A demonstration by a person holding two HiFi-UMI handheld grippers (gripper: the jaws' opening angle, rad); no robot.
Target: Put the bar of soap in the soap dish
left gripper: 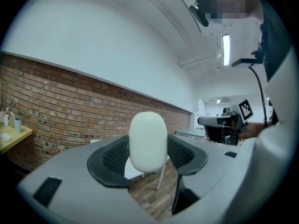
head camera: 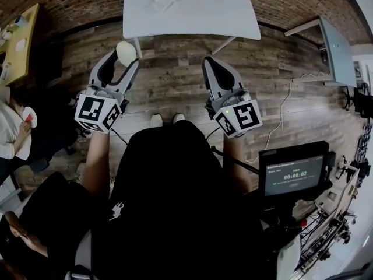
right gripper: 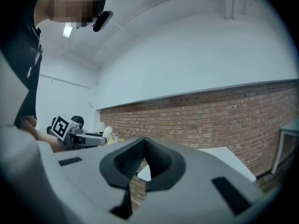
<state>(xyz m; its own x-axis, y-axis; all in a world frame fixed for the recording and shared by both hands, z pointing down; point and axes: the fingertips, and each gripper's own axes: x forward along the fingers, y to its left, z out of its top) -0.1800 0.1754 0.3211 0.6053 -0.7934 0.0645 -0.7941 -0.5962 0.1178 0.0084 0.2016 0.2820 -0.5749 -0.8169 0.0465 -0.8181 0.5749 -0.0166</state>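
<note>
My left gripper (head camera: pixel 125 57) is shut on a white oval bar of soap (head camera: pixel 126 52), held level above the wooden floor. In the left gripper view the soap (left gripper: pixel 147 141) stands upright between the dark pads (left gripper: pixel 114 155). My right gripper (head camera: pixel 211 63) is level beside it, its jaws shut with nothing between them; its tips meet in the right gripper view (right gripper: pixel 141 146). Ahead stands a white table (head camera: pixel 198 16). On it lies a pale shallow object (head camera: pixel 165 0) that looks like the soap dish. Both grippers are short of the table's near edge.
A grey table (head camera: pixel 338 51) stands at the right, and a screen on a cart (head camera: pixel 293 177) is near my right side. A cable (head camera: pixel 280 121) runs over the floor. A seated person (head camera: pixel 11 133) and a yellow table (head camera: pixel 17 39) are at the left. A brick wall lies ahead.
</note>
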